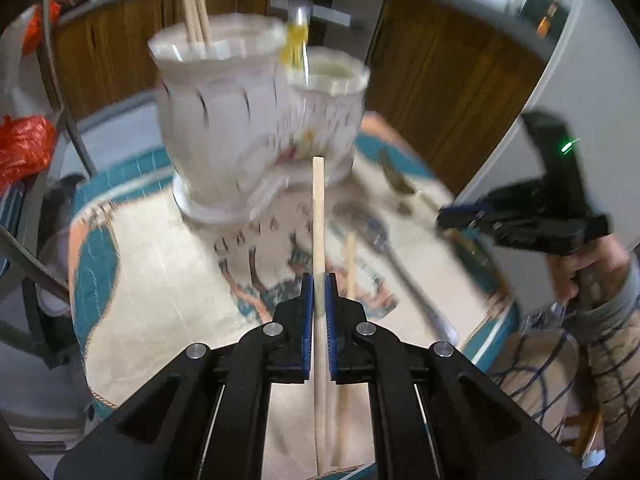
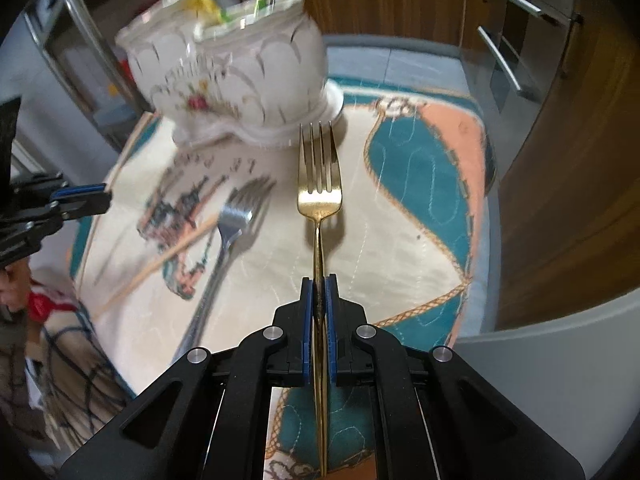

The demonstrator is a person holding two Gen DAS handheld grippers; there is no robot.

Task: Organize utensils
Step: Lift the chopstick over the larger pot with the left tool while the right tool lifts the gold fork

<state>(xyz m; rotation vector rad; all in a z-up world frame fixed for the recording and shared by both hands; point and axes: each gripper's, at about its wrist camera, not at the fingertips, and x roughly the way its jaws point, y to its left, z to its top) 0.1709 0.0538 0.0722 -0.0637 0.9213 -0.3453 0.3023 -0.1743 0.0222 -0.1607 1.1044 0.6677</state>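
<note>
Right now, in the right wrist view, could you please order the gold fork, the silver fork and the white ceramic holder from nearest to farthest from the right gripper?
1. Gold fork: clamped in the right gripper, tines pointing ahead.
2. Silver fork: lying on the tablecloth, left of the gripper.
3. White ceramic holder: standing at the far end of the table, ahead and left.

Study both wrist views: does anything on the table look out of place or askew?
Yes. A silver fork and a chopstick lie loose and crossed at angles on the cloth, outside the white holder where other utensils stand.
</note>
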